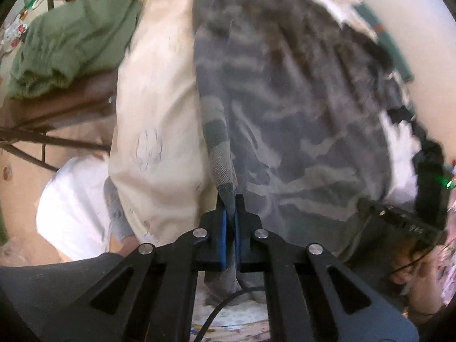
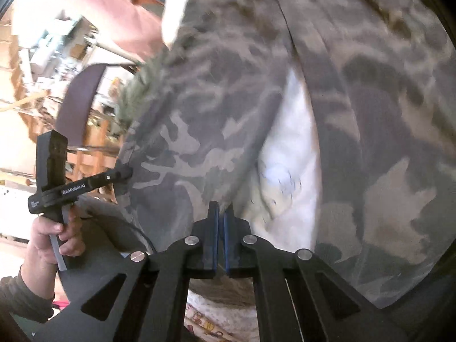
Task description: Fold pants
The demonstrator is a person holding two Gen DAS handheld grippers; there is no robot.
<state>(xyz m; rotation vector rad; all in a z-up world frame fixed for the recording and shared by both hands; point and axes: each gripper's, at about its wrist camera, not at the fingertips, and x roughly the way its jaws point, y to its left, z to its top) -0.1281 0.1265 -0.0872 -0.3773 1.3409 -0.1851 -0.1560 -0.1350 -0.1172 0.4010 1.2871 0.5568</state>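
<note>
Grey-green camouflage pants (image 1: 299,114) fill most of the left wrist view, lying over a cream cloth (image 1: 156,114). My left gripper (image 1: 230,202) is shut on a raised fold of the pants' edge, and the cloth runs down between its blue pads. In the right wrist view the pants (image 2: 199,114) drape across the frame with a white cloth (image 2: 290,142) showing in a gap. My right gripper (image 2: 221,211) is shut on the pants' edge, with fabric hanging below the pads. A person's hand (image 2: 48,236) holds the left gripper's black body (image 2: 57,171) at the pants' left edge.
A crumpled green garment (image 1: 71,48) lies on a brown table (image 1: 57,105) at upper left. A white item (image 1: 71,205) sits lower left, below the table's metal legs. A pink cloth (image 2: 114,8) and cluttered shelves (image 2: 42,57) lie beyond the pants. Patterned fabric (image 2: 205,322) shows underneath.
</note>
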